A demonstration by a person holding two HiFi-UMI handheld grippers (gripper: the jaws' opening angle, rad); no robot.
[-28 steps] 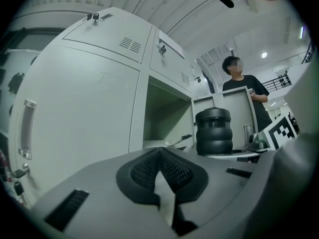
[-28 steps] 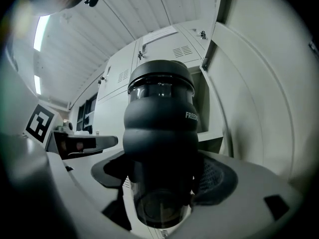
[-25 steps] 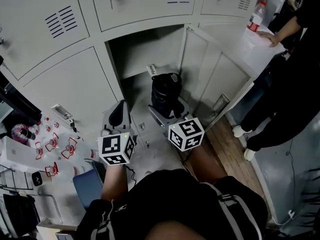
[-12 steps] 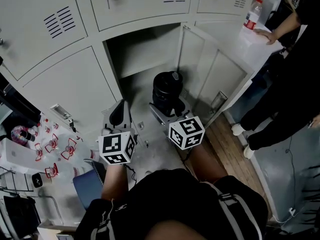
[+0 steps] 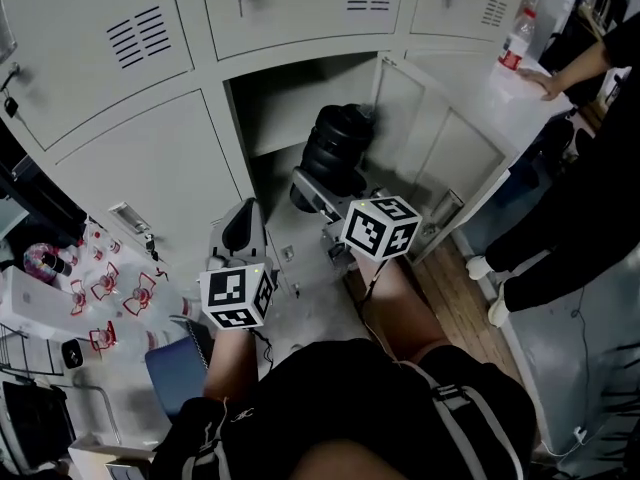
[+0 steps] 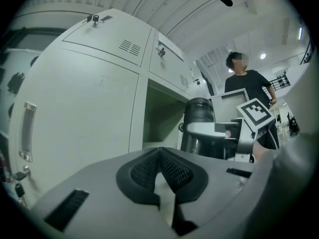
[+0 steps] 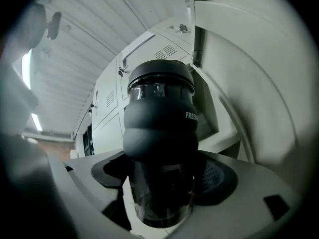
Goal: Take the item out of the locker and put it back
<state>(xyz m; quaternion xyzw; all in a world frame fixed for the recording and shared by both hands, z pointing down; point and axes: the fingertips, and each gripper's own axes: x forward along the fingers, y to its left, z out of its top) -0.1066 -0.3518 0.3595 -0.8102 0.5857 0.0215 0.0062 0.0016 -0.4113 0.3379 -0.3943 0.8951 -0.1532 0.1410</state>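
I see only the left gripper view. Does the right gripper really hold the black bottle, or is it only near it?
Observer: The right gripper is shut on the bottle, low on its body.
Operator: Is the bottle upright?
Observer: The head view shows it tilted, top toward the open locker.
Operator: Is the door in the way?
Observer: No, the door is swung wide to the right.

The locker compartment lies open and bare before you; its swung-out door walls your right side, a closed locker door your left.
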